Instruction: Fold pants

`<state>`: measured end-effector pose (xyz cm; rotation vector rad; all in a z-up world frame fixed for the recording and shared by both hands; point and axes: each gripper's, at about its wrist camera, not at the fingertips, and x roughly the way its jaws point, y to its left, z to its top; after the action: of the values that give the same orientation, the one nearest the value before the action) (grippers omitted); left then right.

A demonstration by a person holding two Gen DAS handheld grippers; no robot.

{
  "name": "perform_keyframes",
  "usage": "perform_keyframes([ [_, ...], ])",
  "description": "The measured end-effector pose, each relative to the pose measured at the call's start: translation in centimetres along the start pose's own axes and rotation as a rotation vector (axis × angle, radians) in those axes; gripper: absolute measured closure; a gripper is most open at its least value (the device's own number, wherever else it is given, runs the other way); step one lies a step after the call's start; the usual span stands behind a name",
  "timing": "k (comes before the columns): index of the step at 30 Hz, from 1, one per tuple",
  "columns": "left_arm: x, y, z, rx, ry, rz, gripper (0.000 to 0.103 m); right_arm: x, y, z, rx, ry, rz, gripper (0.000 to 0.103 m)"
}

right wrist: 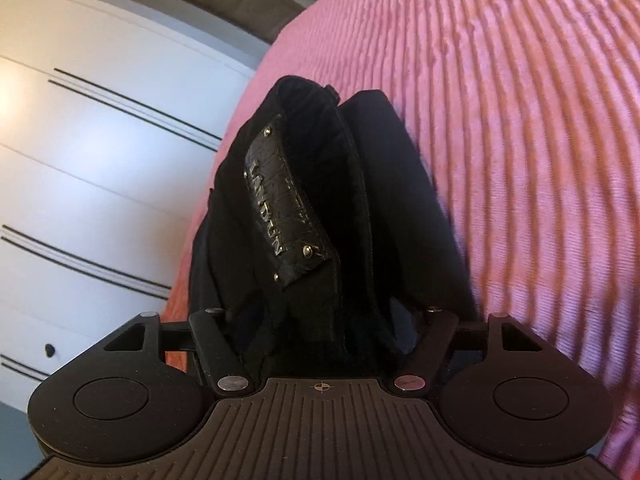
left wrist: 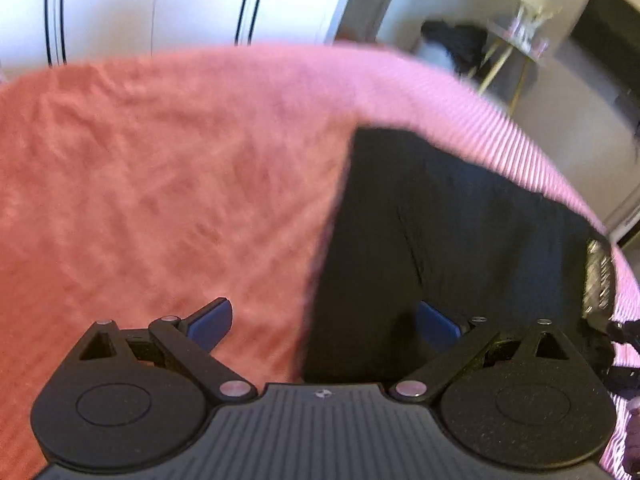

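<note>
— Pink ribbed bedspread (right wrist: pixel 520 140) under everything, that's our work surface. Where are your 2 claws?

— Nearest first: my right gripper (right wrist: pixel 324 320) has the black pants (right wrist: pixel 384 184) bunched right between its fingers. The links look drawn in around the cloth, but the tips are buried in fabric, so I cannot tell whether they're really pinched on it. The waistband sits up on edge, with the leather label patch (right wrist: pixel 280 200) facing me, which I take to mean this end is lifted for a fold.

— And the left?

— My left gripper (left wrist: pixel 324 324) has its fingers spread wide, blue pads (left wrist: pixel 212 324) showing, holding nothing. It hovers over the pants' long left edge, 1 pad above the bedspread and the other above the black cloth. My guess: it's placed there to take that edge or press it flat.

— Farther out?

— The pants run away from the left claw, flat, toward the bed's far edge. Beyond that, a white wardrobe (left wrist: pixel 160 4) with thin dark lines, and a small gold-legged side table (left wrist: pixel 516 48), blurred.
</note>
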<state>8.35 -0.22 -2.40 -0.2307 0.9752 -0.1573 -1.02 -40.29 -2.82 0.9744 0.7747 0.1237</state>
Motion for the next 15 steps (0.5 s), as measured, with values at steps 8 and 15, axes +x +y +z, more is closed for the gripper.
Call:
perform_keyframes([
  [8,-1.2,-1.2,0.4,0.030,-0.056,0.021,0.004,-1.3,4.5,-0.6,-0.210,-0.156,-0.031,0.080],
  [15,0.1,-3.2,0.7,0.129,-0.051,0.080,0.004,0.1,2.2,-0.4,-0.232,-0.105,-0.192,0.077],
])
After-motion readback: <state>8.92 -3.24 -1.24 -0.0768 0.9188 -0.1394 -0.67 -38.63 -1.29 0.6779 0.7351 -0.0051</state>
